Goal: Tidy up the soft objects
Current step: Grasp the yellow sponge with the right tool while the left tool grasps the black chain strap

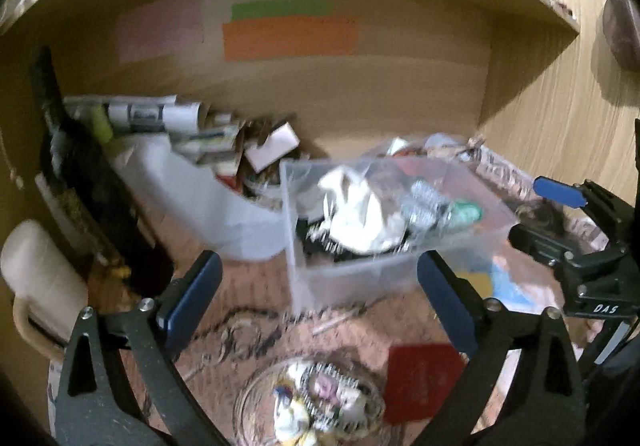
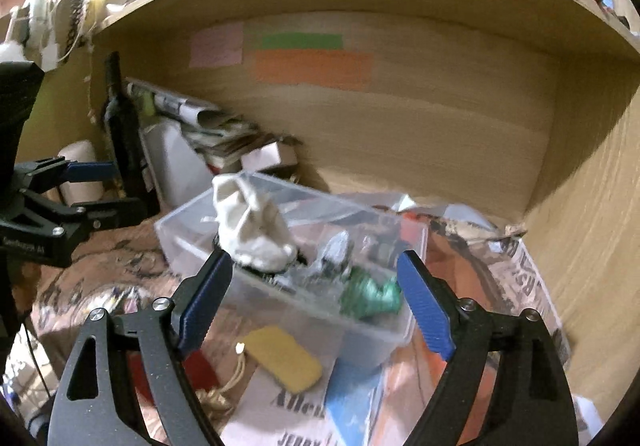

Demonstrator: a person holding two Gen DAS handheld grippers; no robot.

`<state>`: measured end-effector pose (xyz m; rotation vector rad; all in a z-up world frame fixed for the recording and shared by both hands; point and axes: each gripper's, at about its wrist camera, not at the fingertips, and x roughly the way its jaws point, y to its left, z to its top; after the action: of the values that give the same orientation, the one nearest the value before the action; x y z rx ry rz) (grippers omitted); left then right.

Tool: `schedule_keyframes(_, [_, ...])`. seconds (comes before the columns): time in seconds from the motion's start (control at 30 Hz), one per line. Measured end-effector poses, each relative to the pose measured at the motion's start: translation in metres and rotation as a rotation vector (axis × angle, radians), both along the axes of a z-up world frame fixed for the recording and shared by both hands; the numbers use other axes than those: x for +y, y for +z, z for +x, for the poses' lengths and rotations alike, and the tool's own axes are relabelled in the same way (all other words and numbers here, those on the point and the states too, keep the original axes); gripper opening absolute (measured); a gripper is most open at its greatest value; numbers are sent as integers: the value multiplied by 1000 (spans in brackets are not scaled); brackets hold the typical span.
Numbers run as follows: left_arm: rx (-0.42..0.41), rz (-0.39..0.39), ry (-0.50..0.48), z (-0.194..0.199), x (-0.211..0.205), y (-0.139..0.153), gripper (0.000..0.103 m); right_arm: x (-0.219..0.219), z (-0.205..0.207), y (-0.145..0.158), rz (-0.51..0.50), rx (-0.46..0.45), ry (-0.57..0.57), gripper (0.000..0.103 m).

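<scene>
A glass bowl [image 1: 316, 402] of small soft pieces lies nearest the left claw [image 1: 320, 294], low between its fingers, with a red card [image 1: 424, 382] just beside it on the right. The left claw stands wide open and holds nothing. Ahead of it sits the clear bin [image 1: 304, 238], its near corner between the fingertips but apart from both. In the bin are a white cloth [image 1: 356, 209], a grey ribbed piece [image 1: 424, 205] and a green piece [image 1: 464, 211] (all blurred, so finer detail cannot be told).

From the right wrist view, a yellow tag [image 2: 284, 358] and a blue sheet [image 2: 352, 394] lie on printed papers just before the right claw [image 2: 316, 298], which is also wide open and empty. The bin [image 2: 376, 338] stands tilted across its span; the white cloth [image 2: 252, 221] rises above the bin's far rim, and the green piece [image 2: 368, 294] rests against the near wall beside the right finger.

To the left a tall black frame [image 1: 84, 181] leans against the shelf's side, with a white jug [image 1: 192, 197] and a heap of papers [image 1: 160, 117] crowding the bin's left edge. A white mug [image 1: 40, 278] stands at the far left. Open room lies above the bin, up to the wooden back wall [image 1: 360, 93] with its colored notes, and to the right along the side wall [image 2: 592, 205]. The table is covered by a patterned brown cloth [image 1: 248, 330].
</scene>
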<state>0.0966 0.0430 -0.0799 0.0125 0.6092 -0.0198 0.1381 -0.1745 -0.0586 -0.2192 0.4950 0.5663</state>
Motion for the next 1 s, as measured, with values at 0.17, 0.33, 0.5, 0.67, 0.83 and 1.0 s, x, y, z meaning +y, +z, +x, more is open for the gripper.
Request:
schedule_keyframes(0.17, [73,-11,-2,-9,3,-26,99,-2,-3,-24,-15,81,11,83])
schedule_keyframes(0.33, [134,-31,-24,-11,-4,-53,99,1,3,-50,-39,176,20,82])
schedule_keyframes(0.5, [165,-63,-11,-8,-3,-73,93,2,10,-68,-52,244,27,81])
schedule_keyframes(0.67, [213,-141,-5,0,9,-85,70,8,17,-76,-58,297,46,68])
schedule_keyframes(0.83, [239,-163,-20,0,10,-93,43,8,21,-84,-51,336,59,45])
schedule_keyframes(1.0, [231,-164,-24,-6,9,-93,34,2,18,-81,-32,319,56,38])
